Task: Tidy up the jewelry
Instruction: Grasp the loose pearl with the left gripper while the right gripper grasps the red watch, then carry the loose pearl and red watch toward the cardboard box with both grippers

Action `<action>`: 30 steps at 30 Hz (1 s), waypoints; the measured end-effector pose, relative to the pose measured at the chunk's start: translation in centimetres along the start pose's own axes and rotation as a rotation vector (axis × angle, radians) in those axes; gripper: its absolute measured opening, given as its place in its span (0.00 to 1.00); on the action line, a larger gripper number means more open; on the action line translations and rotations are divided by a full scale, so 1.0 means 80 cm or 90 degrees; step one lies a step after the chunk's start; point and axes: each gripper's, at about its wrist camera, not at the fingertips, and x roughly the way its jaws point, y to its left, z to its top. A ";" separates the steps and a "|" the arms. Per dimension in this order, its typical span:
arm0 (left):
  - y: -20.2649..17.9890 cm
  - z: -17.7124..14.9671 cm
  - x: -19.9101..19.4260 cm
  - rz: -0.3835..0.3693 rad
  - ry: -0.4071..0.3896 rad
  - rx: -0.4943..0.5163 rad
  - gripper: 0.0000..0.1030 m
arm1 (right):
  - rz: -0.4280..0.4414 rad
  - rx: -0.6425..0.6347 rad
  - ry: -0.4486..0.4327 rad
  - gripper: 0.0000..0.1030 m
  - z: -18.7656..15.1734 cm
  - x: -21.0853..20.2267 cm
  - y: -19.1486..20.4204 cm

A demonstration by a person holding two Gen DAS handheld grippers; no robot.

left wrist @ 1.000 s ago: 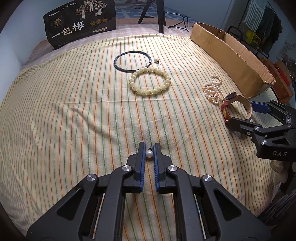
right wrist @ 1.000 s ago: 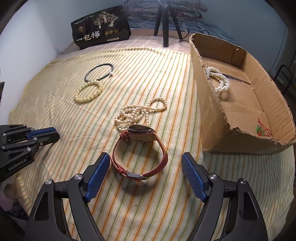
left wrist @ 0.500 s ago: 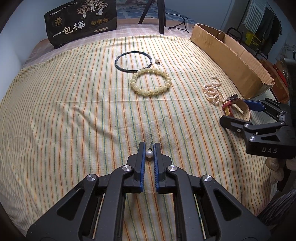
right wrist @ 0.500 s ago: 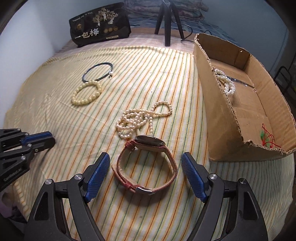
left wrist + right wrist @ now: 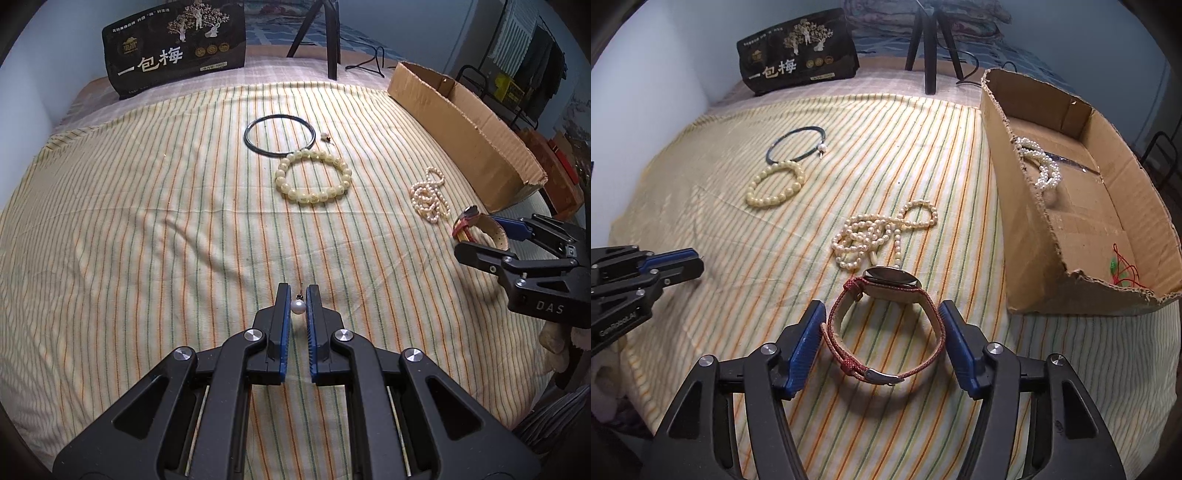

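My left gripper is shut on a small pearl earring, held just above the striped cloth. My right gripper has closed around a red-strapped watch; both blue pads touch the strap. The watch also shows in the left wrist view. A tangled pearl necklace lies just beyond the watch. A cream bead bracelet, a black bangle and a second small earring lie farther back. The cardboard box at right holds a pearl bracelet and a red cord.
A black printed bag stands at the back of the bed. Tripod legs stand behind the cloth near the box. A clothes rack and red boxes lie beyond the bed's right edge.
My right gripper has moved forward over the watch and its jaws have closed from wide open onto the strap. The left gripper has kept still with the earring.
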 end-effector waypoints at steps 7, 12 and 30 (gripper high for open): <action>-0.001 0.007 -0.009 0.000 -0.016 -0.001 0.06 | 0.014 -0.011 -0.021 0.59 0.002 -0.020 0.007; -0.004 0.009 -0.012 0.001 -0.021 0.004 0.06 | 0.012 -0.012 -0.020 0.58 0.001 -0.020 0.006; -0.025 0.040 -0.049 -0.036 -0.075 -0.002 0.06 | 0.039 0.015 -0.110 0.58 0.027 -0.094 -0.005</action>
